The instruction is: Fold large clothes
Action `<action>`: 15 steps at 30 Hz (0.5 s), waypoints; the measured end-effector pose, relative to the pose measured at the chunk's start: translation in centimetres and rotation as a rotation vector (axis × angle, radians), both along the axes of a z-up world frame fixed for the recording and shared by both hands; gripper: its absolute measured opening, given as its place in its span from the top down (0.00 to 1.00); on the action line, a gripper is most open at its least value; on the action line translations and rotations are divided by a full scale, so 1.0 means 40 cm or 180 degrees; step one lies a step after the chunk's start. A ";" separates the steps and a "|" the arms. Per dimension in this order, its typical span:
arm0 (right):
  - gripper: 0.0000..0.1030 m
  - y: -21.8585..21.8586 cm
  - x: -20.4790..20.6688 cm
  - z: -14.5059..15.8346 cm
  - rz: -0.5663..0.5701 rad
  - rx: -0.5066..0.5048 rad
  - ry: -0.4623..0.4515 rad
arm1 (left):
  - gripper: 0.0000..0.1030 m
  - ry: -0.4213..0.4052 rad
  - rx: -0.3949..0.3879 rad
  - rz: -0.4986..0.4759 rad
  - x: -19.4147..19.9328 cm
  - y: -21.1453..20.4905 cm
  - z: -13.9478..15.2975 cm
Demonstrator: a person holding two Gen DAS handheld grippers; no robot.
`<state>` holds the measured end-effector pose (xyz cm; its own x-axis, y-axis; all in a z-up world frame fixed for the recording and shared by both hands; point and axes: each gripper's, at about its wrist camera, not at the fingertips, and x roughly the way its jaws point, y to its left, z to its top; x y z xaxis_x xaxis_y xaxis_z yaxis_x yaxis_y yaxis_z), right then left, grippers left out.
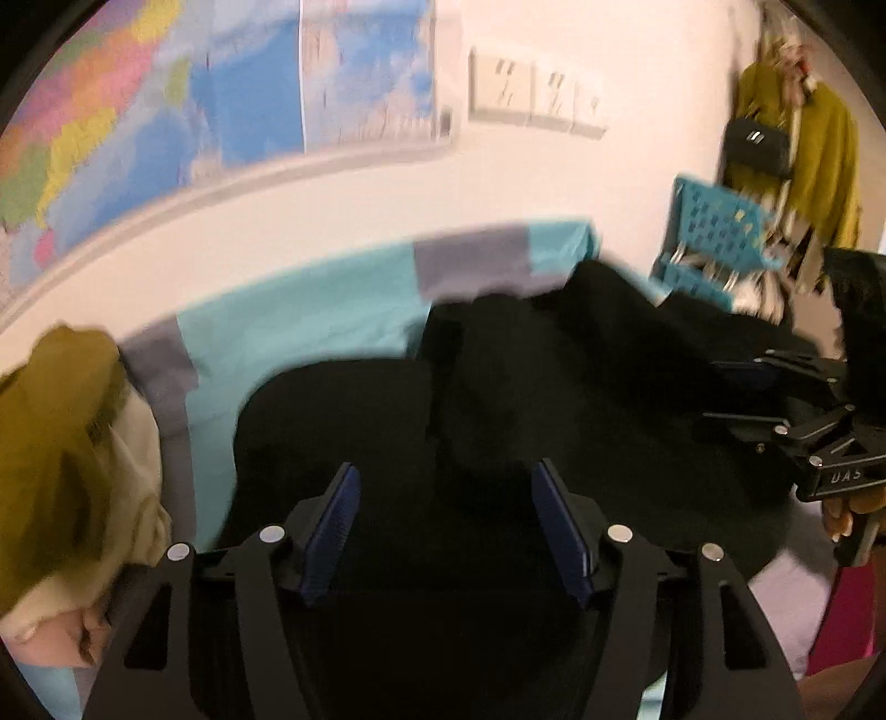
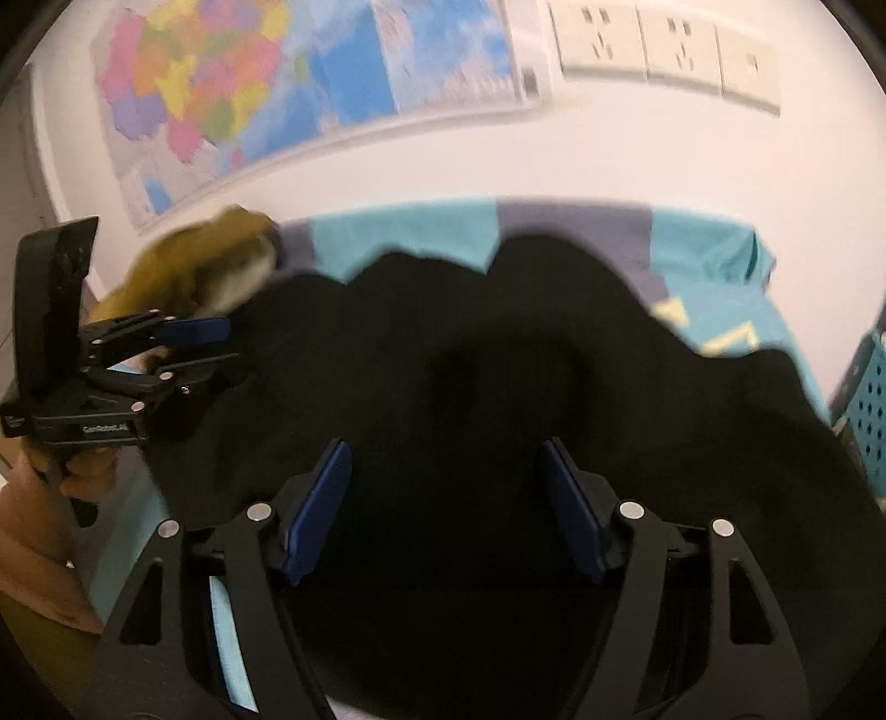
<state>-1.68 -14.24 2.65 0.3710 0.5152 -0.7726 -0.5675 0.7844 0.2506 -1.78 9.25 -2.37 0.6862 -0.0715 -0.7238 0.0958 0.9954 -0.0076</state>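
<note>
Right up close you've got the left gripper [image 1: 446,526], its 2 blue-padded fingers [image 1: 332,531] spread apart over a big black garment [image 1: 554,376], with nothing pinched between them. Looks let go, basically. The pads sit just above the dark cloth, and I can't tell if they brush it or not.

Same deal with the right gripper [image 2: 446,509]: its blue pads [image 2: 321,509] are splayed wide, black fabric underneath, nothing clamped. From the left wrist view you can also spot that right gripper [image 1: 736,393] off at the right edge, with a hand [image 1: 847,515] wrapped round its handle. The right wrist view shows the left one [image 2: 221,343] at the left edge, jaws parted there too, and a hand [image 2: 83,465] under it.

So the black garment is lying bunched and lumpy on a surface covered by a turquoise sheet [image 1: 310,315] with grey patches. It isn't flat at all, lots of humps along the far edge.

To the left of it sits a mustard and cream pile of clothes [image 1: 72,443]. Off to the right there's a blue perforated basket [image 1: 714,232]. On the white wall behind are a colourful map [image 2: 232,94] and a row of 3 sockets [image 2: 664,50]. A mustard garment [image 1: 803,144] and a black bag [image 1: 756,147] hang in the far right corner. Everything's a bit blurry.
</note>
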 end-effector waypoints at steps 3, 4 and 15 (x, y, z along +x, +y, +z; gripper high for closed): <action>0.33 -0.009 0.006 -0.012 -0.0097 0.0104 0.0055 | 0.37 0.0194 -0.0005 0.0109 0.022 0.014 -0.044; 0.32 -0.011 0.002 -0.007 -0.0112 0.0117 0.0036 | 0.37 0.0185 -0.0014 0.0124 0.021 0.014 -0.044; 0.18 0.006 -0.113 0.128 0.0274 0.0212 -0.0495 | 0.23 0.0033 0.0163 0.0279 -0.037 -0.009 -0.006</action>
<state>-6.22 -13.99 7.79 0.4356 0.5982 -0.6726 -0.6677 0.7159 0.2042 -3.26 8.88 -2.60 0.6808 0.0259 -0.7320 0.0084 0.9990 0.0431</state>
